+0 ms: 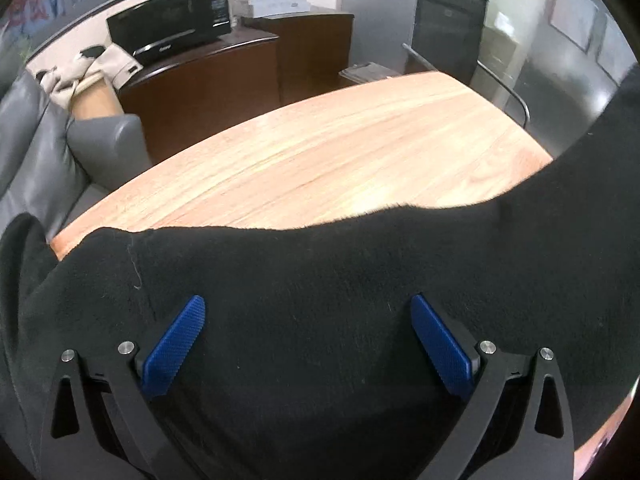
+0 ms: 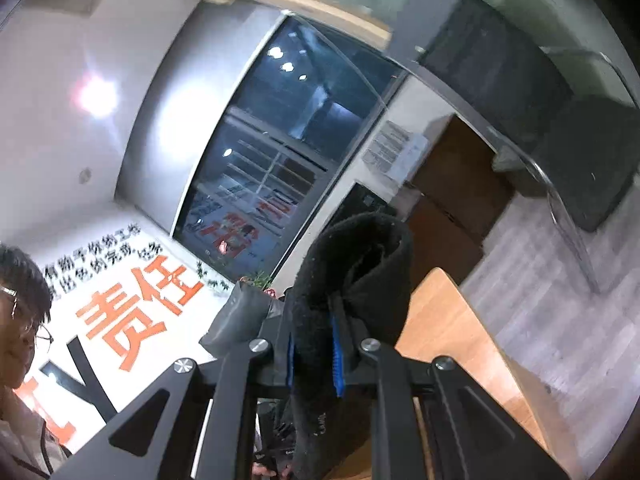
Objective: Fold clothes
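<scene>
**Black fleece hangs from the right tongs; left tongs gape over its spread body**

The black, fuzzy fleece garment (image 1: 320, 280) lies partly draped across the near edge of the pale oak-grain wooden bench (image 1: 340, 140), its top hem running roughly left to right across the left wrist view and climbing toward the right, where it rises off the bench. That climb suggests the cloth's long axis runs from the left tongs up toward the right tongs.

The left tongs (image 1: 308, 340) stand wide apart, blue pads (image 1: 176, 344) splayed with the fleece directly beneath and ahead of them, pinching nothing. Whether the pads touch the cloth cannot be told.

The right tongs (image 2: 314, 352) are clamped on a bunched, rolled edge of the same garment (image 2: 352, 280), held up above the bench (image 2: 448, 332), with the cloth curling over the tips.

The left tongs are nearer the slack body, so the next pinch probably falls to them.
</scene>
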The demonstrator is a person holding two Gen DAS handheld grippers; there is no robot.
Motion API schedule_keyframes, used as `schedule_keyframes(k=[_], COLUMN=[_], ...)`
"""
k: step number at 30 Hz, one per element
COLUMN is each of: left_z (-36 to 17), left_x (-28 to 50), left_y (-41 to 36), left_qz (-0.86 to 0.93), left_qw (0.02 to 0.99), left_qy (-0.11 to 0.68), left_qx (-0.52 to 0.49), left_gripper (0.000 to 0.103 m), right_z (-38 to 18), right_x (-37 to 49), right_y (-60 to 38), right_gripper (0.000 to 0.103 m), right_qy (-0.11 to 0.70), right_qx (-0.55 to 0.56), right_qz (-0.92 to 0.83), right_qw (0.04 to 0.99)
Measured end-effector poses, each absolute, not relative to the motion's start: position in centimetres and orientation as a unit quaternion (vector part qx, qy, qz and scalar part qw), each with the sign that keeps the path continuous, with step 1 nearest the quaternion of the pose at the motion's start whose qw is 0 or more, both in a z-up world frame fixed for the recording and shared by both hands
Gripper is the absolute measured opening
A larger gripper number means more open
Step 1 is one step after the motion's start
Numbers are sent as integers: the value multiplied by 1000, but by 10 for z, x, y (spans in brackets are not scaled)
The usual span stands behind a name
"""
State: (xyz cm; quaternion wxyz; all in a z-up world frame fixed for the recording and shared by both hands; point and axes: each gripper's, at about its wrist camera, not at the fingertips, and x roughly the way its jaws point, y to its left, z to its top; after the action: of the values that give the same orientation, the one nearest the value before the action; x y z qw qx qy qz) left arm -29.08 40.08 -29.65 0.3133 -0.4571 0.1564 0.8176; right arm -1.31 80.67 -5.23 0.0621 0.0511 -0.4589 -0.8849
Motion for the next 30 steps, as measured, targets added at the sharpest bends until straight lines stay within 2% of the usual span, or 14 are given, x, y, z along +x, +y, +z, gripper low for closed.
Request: schedule_keyframes(k=[7, 11, 14, 18, 23, 30], left_z=[-231, -171, -134, -96, -67, -55], left_x=[-269, -243, -215, -171, -126, -104], left_y=[315, 190, 75, -69, -203, -298], left_qz=[852, 887, 908, 923, 940, 950], left_qw=[307, 265, 222, 173, 137, 111], left_qy=[86, 36, 7, -22, -18, -14], left_qx=[-416, -376, -356, -342, -313, -293], left_gripper=[103, 103, 103, 103, 103, 103], right_z=[44, 98, 117, 104, 33, -91], right_x=[-43, -86, -127, -188, -263, -329], right_y=[713, 605, 511, 373, 215, 71], right_gripper=[14, 14, 14, 14, 14, 14], right_qy=[-382, -339, -303, -257, -215, -151], right_qx=[53, 74, 95, 147, 209, 299], right_qz=[-913, -915, -916, -914, -912, -903], right_qw=[132, 206, 246, 278, 281, 268])
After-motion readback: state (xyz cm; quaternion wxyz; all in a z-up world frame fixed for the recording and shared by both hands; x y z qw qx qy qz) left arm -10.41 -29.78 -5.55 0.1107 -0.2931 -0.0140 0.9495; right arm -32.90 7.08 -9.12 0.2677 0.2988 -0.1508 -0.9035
